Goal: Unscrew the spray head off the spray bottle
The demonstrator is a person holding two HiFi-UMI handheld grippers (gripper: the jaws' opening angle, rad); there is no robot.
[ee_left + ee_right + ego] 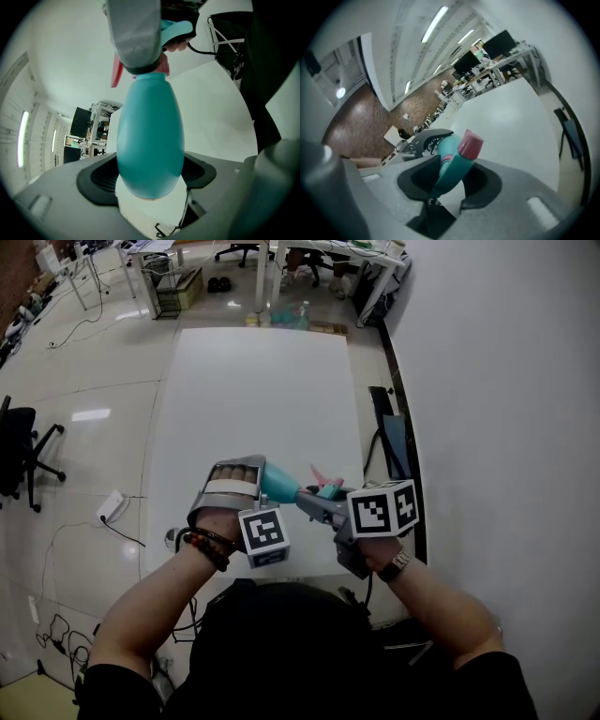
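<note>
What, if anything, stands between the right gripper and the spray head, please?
Nothing visible does. The right gripper has its jaws closed on the spray head, so there is no gap left to block. The left gripper clamps the teal bottle, and both are held over the white table.

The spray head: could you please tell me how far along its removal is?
Done: the left gripper clamps the bottle, and the right gripper grips the spray head. In hand: that two-sided hold, ready to twist. Left: the head looks joined to the bottle, so the unscrewing remains.
</note>
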